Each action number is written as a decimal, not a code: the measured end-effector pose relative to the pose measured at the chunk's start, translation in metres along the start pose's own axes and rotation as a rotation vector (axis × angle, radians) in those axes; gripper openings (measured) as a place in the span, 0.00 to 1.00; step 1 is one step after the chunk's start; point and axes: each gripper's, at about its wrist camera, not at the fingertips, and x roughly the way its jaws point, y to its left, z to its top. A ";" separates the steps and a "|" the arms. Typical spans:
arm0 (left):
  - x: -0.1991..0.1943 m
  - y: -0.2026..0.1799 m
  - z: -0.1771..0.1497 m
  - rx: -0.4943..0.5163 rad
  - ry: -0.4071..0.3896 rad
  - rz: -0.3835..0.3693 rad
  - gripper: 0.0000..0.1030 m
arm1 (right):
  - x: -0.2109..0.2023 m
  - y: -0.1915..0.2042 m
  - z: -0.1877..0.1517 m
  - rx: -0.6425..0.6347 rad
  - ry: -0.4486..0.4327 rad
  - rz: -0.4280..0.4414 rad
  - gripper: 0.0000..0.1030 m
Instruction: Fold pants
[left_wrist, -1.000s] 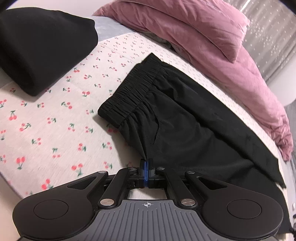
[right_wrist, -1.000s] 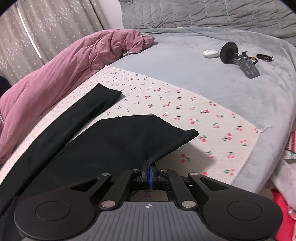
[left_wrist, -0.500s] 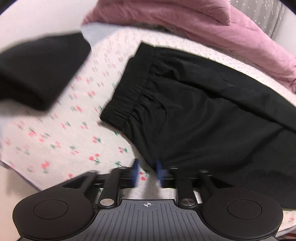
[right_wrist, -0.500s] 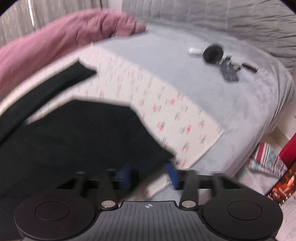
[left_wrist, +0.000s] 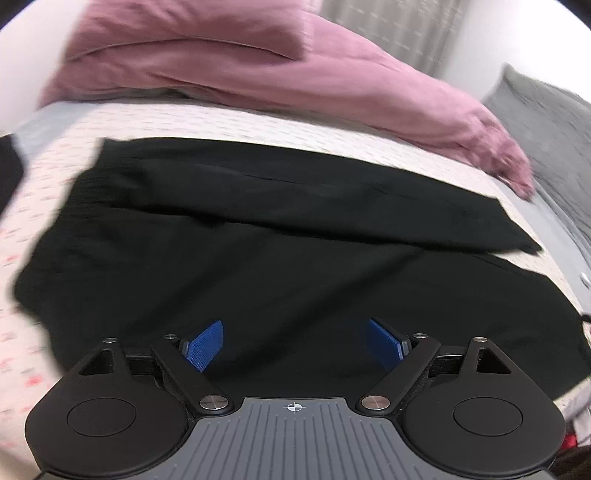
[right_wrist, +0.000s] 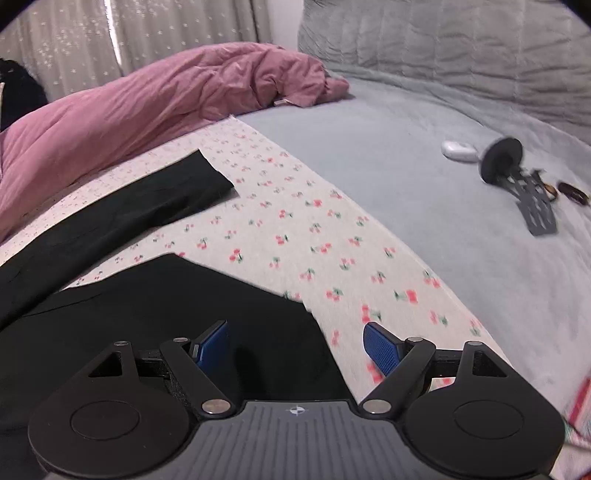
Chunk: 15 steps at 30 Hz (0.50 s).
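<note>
Black pants (left_wrist: 258, 236) lie flat on a cherry-print sheet (left_wrist: 258, 125) on a bed, waistband at the left and two legs running right. My left gripper (left_wrist: 293, 343) is open and empty, just above the near leg's front edge. In the right wrist view the far leg's hem (right_wrist: 199, 181) and the near leg's hem (right_wrist: 229, 306) lie apart on the sheet (right_wrist: 295, 236). My right gripper (right_wrist: 297, 345) is open and empty over the near hem's corner.
A pink duvet (left_wrist: 258, 70) is bunched along the far side of the bed, also in the right wrist view (right_wrist: 147, 103). On the grey blanket (right_wrist: 406, 177) at the right lie a white case (right_wrist: 460, 150) and a dark round holder (right_wrist: 517, 173). Black cloth (left_wrist: 9, 170) sits at the far left.
Both grippers let go of the pants and opened wide. The near leg now lies flat on the sheet. Both views have swung and pulled back.
</note>
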 end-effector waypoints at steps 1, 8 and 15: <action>0.008 -0.010 0.002 0.018 0.005 -0.014 0.85 | 0.004 -0.001 0.001 -0.001 -0.006 0.020 0.78; 0.046 -0.071 0.003 0.113 -0.038 -0.122 0.86 | 0.004 0.002 -0.003 -0.067 -0.048 0.129 0.05; 0.062 -0.088 -0.001 0.133 -0.047 -0.177 0.86 | -0.047 0.044 -0.012 -0.238 -0.140 0.366 0.05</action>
